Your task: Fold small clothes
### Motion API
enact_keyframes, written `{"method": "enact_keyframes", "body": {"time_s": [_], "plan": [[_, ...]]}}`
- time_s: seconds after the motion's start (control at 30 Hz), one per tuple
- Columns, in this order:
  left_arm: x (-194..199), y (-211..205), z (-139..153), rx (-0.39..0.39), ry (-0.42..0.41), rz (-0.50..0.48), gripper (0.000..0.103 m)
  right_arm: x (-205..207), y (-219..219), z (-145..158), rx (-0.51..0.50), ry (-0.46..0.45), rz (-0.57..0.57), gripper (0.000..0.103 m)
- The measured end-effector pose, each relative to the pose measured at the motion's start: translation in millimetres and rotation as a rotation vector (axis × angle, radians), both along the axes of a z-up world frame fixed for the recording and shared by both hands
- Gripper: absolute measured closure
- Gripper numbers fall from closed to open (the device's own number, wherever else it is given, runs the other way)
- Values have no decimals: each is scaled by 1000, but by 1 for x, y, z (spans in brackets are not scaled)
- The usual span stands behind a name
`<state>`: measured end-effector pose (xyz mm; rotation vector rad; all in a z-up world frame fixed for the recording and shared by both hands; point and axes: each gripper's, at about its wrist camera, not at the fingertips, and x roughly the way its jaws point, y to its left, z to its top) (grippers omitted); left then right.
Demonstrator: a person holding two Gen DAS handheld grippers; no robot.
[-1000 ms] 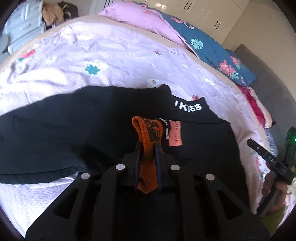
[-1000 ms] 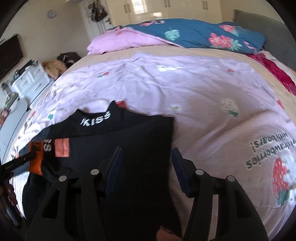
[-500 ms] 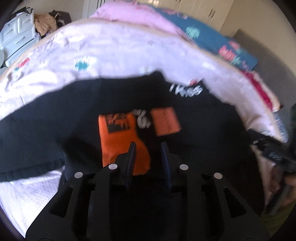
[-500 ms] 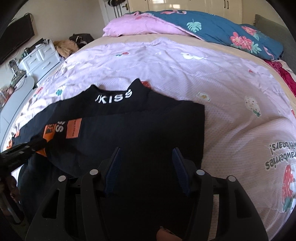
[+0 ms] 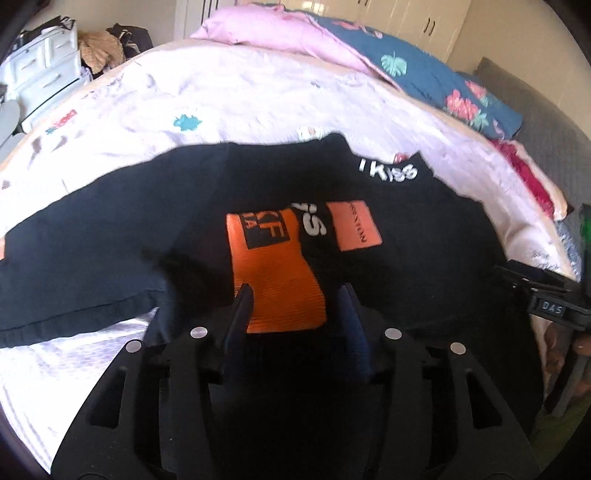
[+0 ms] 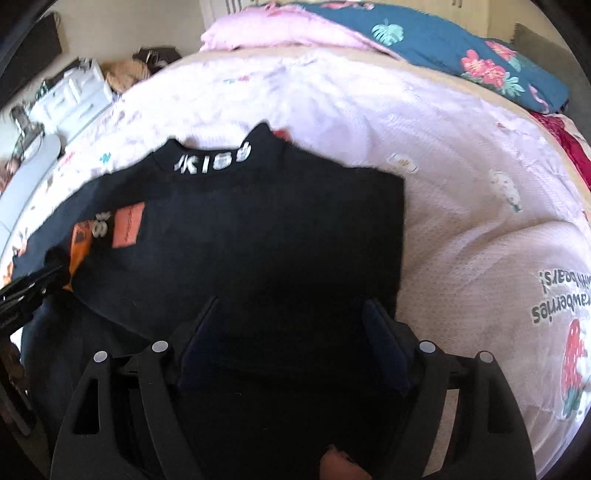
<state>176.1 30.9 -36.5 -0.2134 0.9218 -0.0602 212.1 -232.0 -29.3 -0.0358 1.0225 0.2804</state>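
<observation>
Spread across a bed, the pink quilted bedspread point(image 6: 369, 122) carries strawberry and flower prints. A black sweater point(image 5: 147, 229) lies flat on it, collar lettering toward the pillows, with one sleeve folded across the chest so that the orange cuff point(image 5: 275, 273) rests on the black fabric beside a salmon patch point(image 5: 355, 225).

The left gripper point(image 5: 295, 306) has just been opening; its jaws stand apart on either side of the cuff, and the pads do not press on it. The right gripper point(image 6: 291, 321) has also just been opening; its jaws stand wide apart above the sweater body, and nothing is clamped between them.

A pink pillow point(image 5: 266, 33) and a teal floral duvet point(image 6: 461, 55) lie at the head of the bed. A white drawer unit point(image 5: 40, 70) stands beside the bed.
</observation>
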Motion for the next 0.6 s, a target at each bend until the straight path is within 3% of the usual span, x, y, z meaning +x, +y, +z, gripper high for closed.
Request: {"method": "enact_keyframes", "body": {"time_s": [0.13,0.33,0.6], "plan": [[-5,5,10,5,-22,22,35,-3,-7,15,21,-56,-49,9],[-15,15,21,29,-50,59,10,-6,-9,27,71,-103,-89,6],[-31,53,28,47,-50,191,9,-24,23,55,133,-199,-54,4]]}}
